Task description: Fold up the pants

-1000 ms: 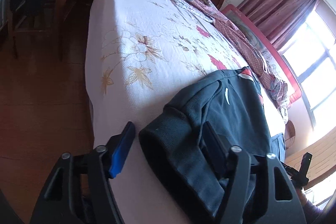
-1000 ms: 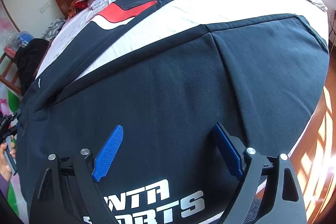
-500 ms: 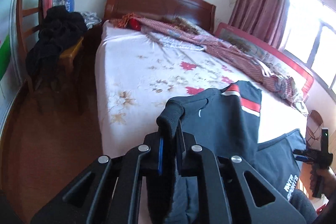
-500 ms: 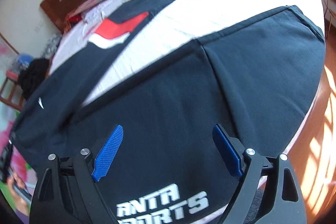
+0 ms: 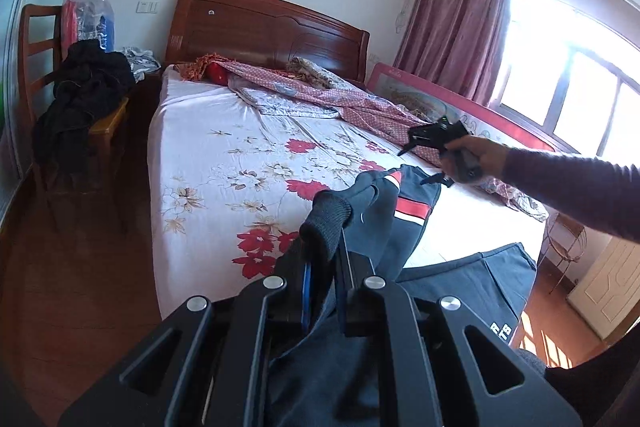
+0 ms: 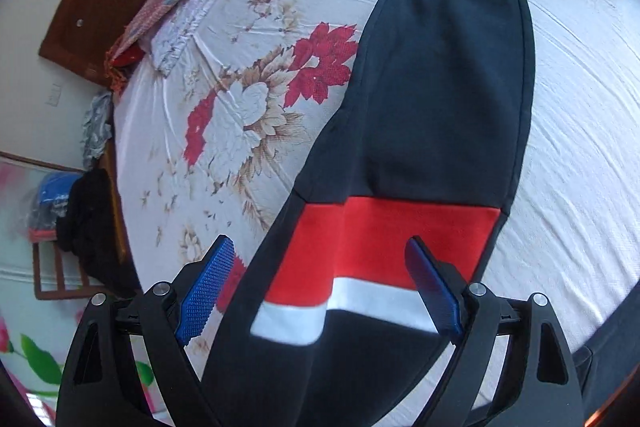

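Now left tongs (image 5: pixel 323 269) pinch the ribbed cuff (image 5: pixel 326 217) of the pants (image 6: pixel 436 115); thin bite, could slip w/ a tug. Right tongs (image 6: pixel 320 287) wide open, empty, over the red band (image 6: pixel 384 239) — may grab one layer only.

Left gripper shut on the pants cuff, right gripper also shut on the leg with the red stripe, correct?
Half right. The left gripper is shut on the ribbed cuff of the pants. But the right wrist view shows the right gripper open, its blue pads spread on either side of the red stripe, gripping nothing.
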The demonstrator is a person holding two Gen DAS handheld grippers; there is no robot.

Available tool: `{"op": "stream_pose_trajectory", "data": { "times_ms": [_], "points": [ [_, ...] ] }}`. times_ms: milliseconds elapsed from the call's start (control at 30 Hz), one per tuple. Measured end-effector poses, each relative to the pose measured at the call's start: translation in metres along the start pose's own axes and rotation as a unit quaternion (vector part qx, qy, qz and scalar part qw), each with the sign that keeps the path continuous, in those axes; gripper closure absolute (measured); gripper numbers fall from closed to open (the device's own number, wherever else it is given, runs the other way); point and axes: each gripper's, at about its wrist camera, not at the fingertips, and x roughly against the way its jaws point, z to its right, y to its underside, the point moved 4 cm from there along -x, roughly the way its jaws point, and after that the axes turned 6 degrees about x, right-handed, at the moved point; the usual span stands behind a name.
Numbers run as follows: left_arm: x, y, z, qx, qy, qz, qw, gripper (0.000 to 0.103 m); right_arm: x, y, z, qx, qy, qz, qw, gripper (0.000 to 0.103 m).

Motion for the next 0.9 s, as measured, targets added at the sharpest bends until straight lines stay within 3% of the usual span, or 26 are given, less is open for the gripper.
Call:
{"op": "stream_pose_trajectory", "data": {
  "times_ms": [67,167,200,267,500,700,833,900],
  "points": [
    [0.004,0.004,0.005,-0.007,0.006,0.000,1.0000,0.094,-0.018,-0.007,-0.005,-0.008,0.025,-0.027,0.999,0.017],
    [0.010,0.014,0.015,-0.028,0.004,-0.004,0.9996,0.094,-0.030,-0.008,-0.005,-0.015,0.035,-0.027,0.999,0.018],
    [0.011,0.016,0.017,-0.035,0.002,-0.005,0.9994,0.094,-0.029,-0.007,-0.004,-0.014,0.030,-0.018,0.999,0.025],
    [0.012,0.019,0.014,-0.036,-0.005,-0.010,0.9993,0.094,-0.028,-0.004,-0.003,0.005,0.012,-0.015,1.000,0.093],
    [0.016,0.005,-0.027,0.012,-0.079,0.019,0.9966,0.092,0.050,0.006,0.019,0.029,-0.120,0.061,0.991,0.094],
    [0.027,0.006,-0.028,0.011,-0.115,0.061,0.9914,0.091,0.136,0.070,0.085,0.026,-0.194,0.109,0.975,0.094],
    [0.045,0.023,-0.016,0.002,-0.091,0.079,0.9927,0.089,0.148,0.131,0.147,-0.012,-0.223,0.115,0.968,0.094],
    [0.056,0.038,-0.011,0.000,-0.060,0.077,0.9952,0.087,0.142,0.166,0.178,-0.032,-0.224,0.112,0.968,0.094]
  ]
}}
